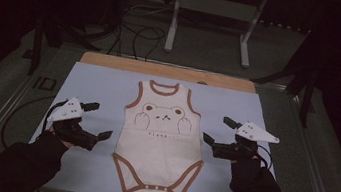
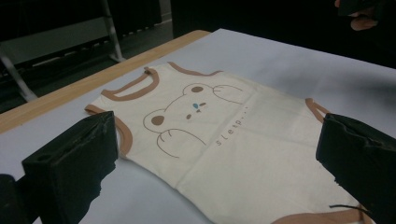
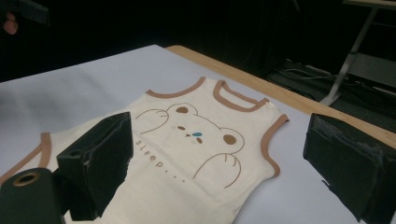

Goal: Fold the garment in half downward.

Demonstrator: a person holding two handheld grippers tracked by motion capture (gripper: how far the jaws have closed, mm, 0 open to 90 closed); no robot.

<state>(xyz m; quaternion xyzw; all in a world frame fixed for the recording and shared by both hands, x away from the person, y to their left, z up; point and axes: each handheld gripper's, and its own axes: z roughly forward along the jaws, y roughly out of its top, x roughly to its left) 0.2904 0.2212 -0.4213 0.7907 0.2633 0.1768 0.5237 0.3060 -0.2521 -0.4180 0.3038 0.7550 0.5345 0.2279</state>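
Garment: a cream sleeveless baby bodysuit (image 1: pixel 160 140) lies flat and spread out in the middle of the table, neck opening toward the far edge, snap crotch toward the person.
Trim: brown binding runs round the neck, both armholes and the leg openings; small snaps show on the bottom tab in the high view.
Print: a bear face with two raised paws is drawn on the chest, with the word "sleep..." below it, readable in the right gripper view.
Surface: the bodysuit rests on a pale blue-grey mat (image 1: pixel 99 86) that covers most of the wooden tabletop (image 1: pixel 112 61); a strip of bare wood shows along the far edge.
Left gripper: the left gripper (image 1: pixel 100 121) is beside the garment's left side, near its waist, apart from the cloth; its jaws stand wide apart with nothing between them, and in the left gripper view they frame the bodysuit (image 2: pixel 219 140).
Right gripper: the right gripper (image 1: pixel 216 131) mirrors it at the garment's right side, close to the edge but not touching; its jaws are also spread wide and empty, framing the bodysuit (image 3: pixel 196 154) in its own view.
Arms: dark sleeves (image 1: pixel 22 166) come in from the near edge, one behind each gripper.
Surroundings: a grey metal stand (image 1: pixel 210 11) and loose black cables (image 1: pixel 142 34) lie on the floor beyond the table.
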